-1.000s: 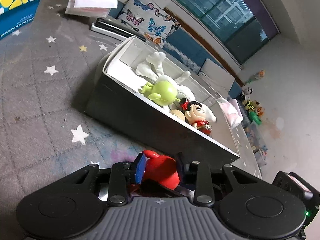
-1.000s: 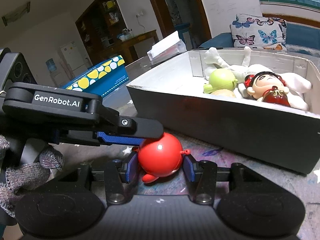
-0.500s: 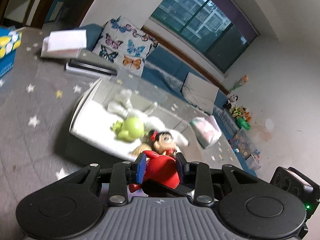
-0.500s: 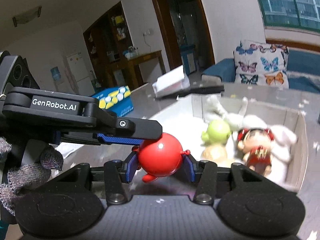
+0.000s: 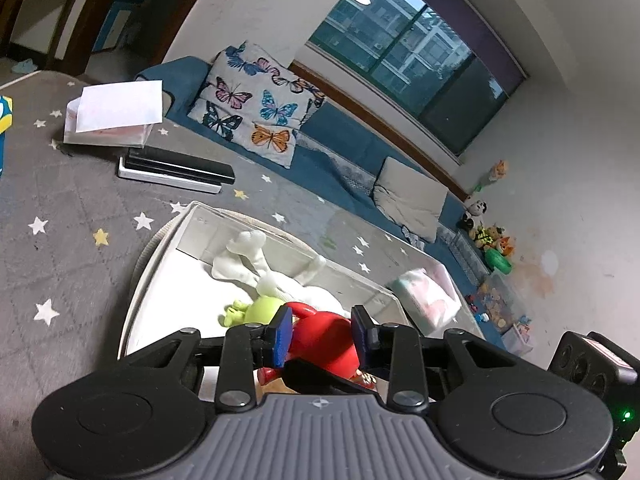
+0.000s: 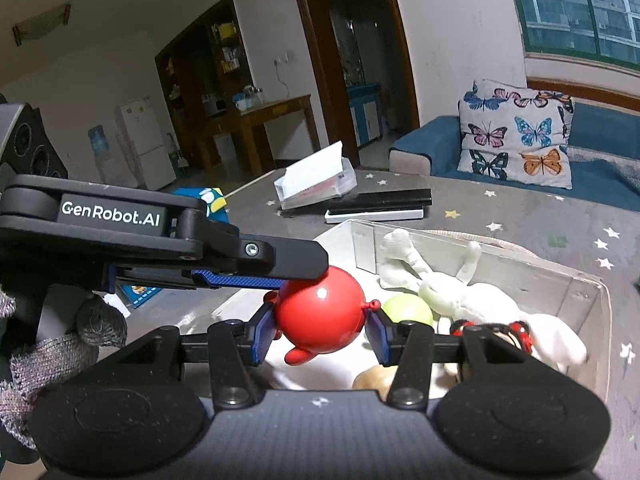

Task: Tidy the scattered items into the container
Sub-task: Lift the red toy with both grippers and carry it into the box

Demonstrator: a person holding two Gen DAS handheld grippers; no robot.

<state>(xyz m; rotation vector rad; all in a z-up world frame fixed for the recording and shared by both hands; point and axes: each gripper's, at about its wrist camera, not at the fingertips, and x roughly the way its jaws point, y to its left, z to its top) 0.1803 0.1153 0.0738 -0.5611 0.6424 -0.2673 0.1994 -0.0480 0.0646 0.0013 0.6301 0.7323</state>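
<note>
Both grippers are shut on one round red toy (image 6: 320, 316), held above the open white box (image 6: 592, 292). My right gripper (image 6: 320, 334) clamps its sides; my left gripper (image 5: 320, 334) grips it too, its finger (image 6: 256, 258) resting on the toy's top. The toy also shows in the left wrist view (image 5: 324, 344). In the box (image 5: 160, 248) lie a white plush (image 5: 256, 264), a green toy (image 5: 262, 310) and a red-and-black doll (image 6: 516, 330).
The box sits on a grey star-patterned cloth (image 5: 60, 220). Behind it lie flat black and white cases (image 5: 176, 170) and an open tissue box (image 5: 114, 116). A pink-white pack (image 5: 428, 296) lies right of the box. A blue sofa with a butterfly cushion (image 6: 516, 132) is beyond.
Both grippers have lifted the red toy from the cloth in front of the box to above the box's open top. The box now appears from above.
</note>
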